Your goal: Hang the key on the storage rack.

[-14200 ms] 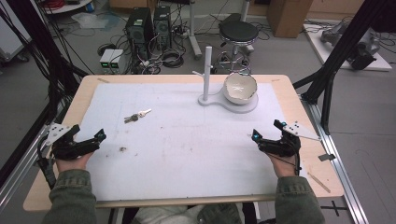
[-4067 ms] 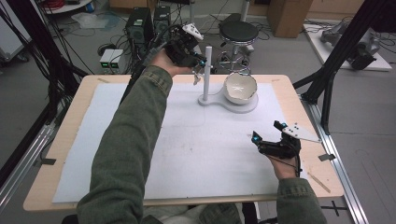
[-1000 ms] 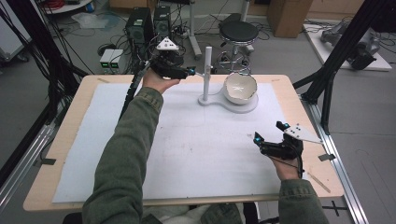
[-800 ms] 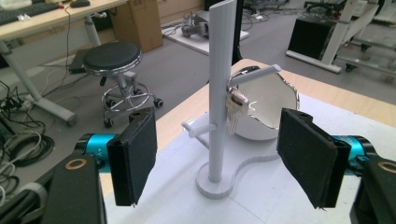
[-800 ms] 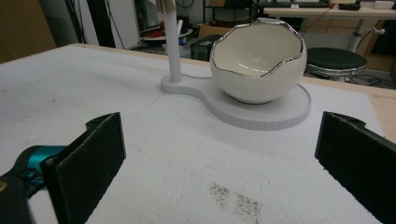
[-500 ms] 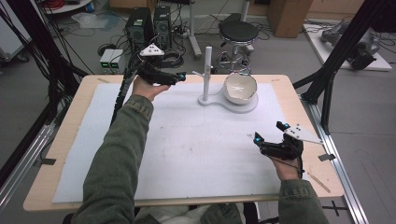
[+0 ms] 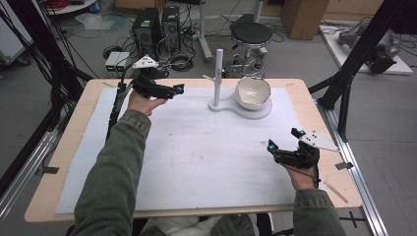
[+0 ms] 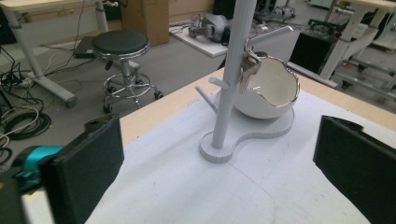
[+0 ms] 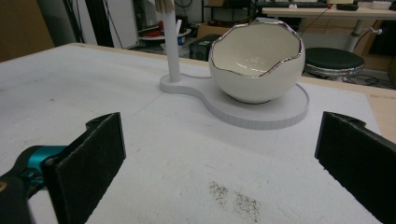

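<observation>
A white stand [image 7: 219, 73] with side pegs rises from a flat base at the table's back centre. A white eggshell-shaped bowl [image 7: 253, 92] with a silver rim sits on that base. In the left gripper view a bunch of keys [image 8: 250, 65] hangs from an upper peg of the stand [image 8: 231, 84], in front of the bowl [image 8: 268, 91]. My left gripper [image 7: 174, 91] hovers left of the stand, jaws wide apart and empty [image 8: 224, 140]. My right gripper [image 7: 283, 139] rests at the front right, open and empty [image 9: 219, 144], facing the bowl [image 9: 257, 60].
A white mat [image 7: 196, 162] covers the wooden table [image 7: 69, 162]. A dark smudge [image 9: 233, 198] marks the mat near the right gripper. Behind the table stand a stool [image 7: 251, 34], computer cases [image 7: 157, 24] and cables. Black frame struts [image 7: 359, 64] flank the right side.
The keys, once lying on the mat, now hang on the stand's peg. My left gripper has pulled back leftward from the stand, open. The right gripper has stayed put.
</observation>
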Demonstrator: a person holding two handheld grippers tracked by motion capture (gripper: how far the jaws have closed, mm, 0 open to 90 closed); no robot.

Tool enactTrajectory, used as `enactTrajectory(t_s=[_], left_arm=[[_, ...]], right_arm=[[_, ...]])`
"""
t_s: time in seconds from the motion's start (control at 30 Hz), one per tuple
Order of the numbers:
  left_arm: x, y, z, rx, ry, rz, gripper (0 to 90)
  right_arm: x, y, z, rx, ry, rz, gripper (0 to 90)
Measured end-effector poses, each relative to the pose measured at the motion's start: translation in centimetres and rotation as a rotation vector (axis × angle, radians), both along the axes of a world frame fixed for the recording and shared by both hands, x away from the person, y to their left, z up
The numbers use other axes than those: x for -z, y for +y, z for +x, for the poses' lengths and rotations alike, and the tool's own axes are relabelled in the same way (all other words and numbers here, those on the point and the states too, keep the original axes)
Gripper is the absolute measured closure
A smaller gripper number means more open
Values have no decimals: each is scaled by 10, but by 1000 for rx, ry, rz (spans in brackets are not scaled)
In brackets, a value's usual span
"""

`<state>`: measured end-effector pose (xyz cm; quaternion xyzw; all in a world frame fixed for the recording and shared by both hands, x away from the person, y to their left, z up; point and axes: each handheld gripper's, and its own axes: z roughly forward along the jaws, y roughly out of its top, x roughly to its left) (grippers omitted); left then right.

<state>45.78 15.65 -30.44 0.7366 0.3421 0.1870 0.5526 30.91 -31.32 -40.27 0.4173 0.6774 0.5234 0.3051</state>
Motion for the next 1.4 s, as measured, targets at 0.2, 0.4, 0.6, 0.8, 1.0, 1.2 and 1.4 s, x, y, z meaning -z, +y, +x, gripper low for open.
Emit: enactTrajectory(t_s=[0.2, 0.4, 0.6, 0.8, 1.0, 1.2, 1.4], left_arm=[[7, 13, -12, -20, -3, -15, 16], [17, 29, -24, -46, 2, -20, 16], [21, 44, -34, -66, 8, -25, 16], [27, 54, -45, -84, 3, -34, 16], [40, 63, -52, -102, 21, -45, 16], [47, 70, -60, -115, 23, -70, 16], [51, 78, -67, -133, 23, -75, 16]], right_arm=[[0, 0, 0, 0, 2, -2, 6], [0, 1, 0, 0, 3, -5, 7], [0, 1, 0, 3, 2, -8, 7], [0, 1, 0, 4, 0, -10, 6], [0, 1, 0, 4, 1, -10, 7], [1, 1, 0, 5, 3, -14, 7], [1, 1, 0, 6, 5, -14, 7]])
